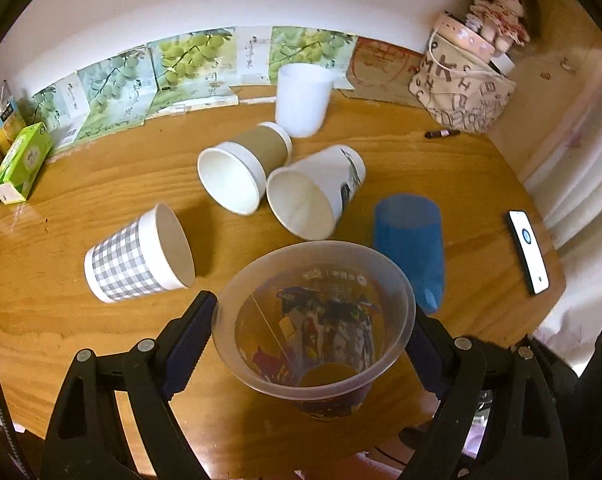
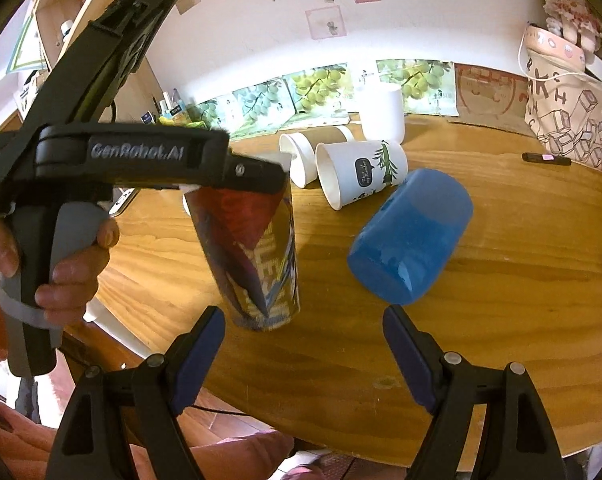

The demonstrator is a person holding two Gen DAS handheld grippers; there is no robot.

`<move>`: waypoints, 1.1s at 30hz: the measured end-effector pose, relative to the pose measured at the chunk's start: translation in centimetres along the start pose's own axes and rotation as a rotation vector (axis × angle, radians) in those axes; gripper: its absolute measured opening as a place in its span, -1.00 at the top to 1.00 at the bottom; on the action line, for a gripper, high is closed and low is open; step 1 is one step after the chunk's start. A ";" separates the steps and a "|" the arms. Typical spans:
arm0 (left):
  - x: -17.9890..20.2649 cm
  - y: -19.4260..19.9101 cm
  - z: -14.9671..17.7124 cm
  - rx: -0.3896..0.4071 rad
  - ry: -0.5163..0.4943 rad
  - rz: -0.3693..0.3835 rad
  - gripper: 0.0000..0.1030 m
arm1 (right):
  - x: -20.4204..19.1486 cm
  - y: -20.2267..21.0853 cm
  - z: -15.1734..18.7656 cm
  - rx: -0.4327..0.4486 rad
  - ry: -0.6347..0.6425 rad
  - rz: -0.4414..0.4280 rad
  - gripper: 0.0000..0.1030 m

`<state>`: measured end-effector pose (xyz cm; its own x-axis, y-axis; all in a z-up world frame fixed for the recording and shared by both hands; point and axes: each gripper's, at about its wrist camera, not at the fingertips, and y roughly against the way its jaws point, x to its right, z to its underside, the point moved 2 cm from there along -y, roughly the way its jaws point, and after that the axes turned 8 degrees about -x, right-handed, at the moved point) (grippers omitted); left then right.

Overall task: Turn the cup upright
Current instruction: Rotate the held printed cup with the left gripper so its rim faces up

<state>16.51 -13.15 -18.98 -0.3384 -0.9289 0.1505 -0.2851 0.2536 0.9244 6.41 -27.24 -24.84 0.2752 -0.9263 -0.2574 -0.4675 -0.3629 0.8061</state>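
Observation:
My left gripper is shut on a clear plastic cup with a colourful print, held upright with its base on the table near the front edge; it also shows in the right wrist view. A blue cup lies on its side just right of it. A checked cup, a brown-sleeved cup and a white printed cup lie on their sides. A white cup stands at the back. My right gripper is open and empty, in front of the blue cup.
A round wooden table holds a phone at the right edge, a patterned bag at the back right, a small dark tube and a green box at the left. Grape-print cartons line the back wall.

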 end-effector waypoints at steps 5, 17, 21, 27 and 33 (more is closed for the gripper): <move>0.5 0.9 1.1 0.039 -0.025 -0.039 -0.74 | 0.0 0.4 0.8 0.001 -0.010 0.005 -0.59; 0.4 1.5 2.6 0.281 -0.131 -0.166 -0.74 | -0.3 1.3 1.9 0.066 -0.010 0.004 -0.59; 1.1 1.1 3.6 0.327 -0.184 -0.222 -0.75 | -0.3 1.4 2.1 0.061 -0.019 0.007 -0.59; 2.0 0.5 4.7 0.307 -0.242 -0.236 -0.76 | -0.2 1.7 2.7 0.067 -0.033 0.021 -0.59; 1.9 0.4 5.5 0.271 -0.238 -0.215 -0.79 | -0.2 2.1 3.3 0.070 -0.067 0.030 -0.59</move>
<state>10.87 -13.32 -20.26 -0.4341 -0.8882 -0.1504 -0.5869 0.1522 0.7952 2.58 -28.20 -24.87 0.2044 -0.9407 -0.2709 -0.5331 -0.3391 0.7751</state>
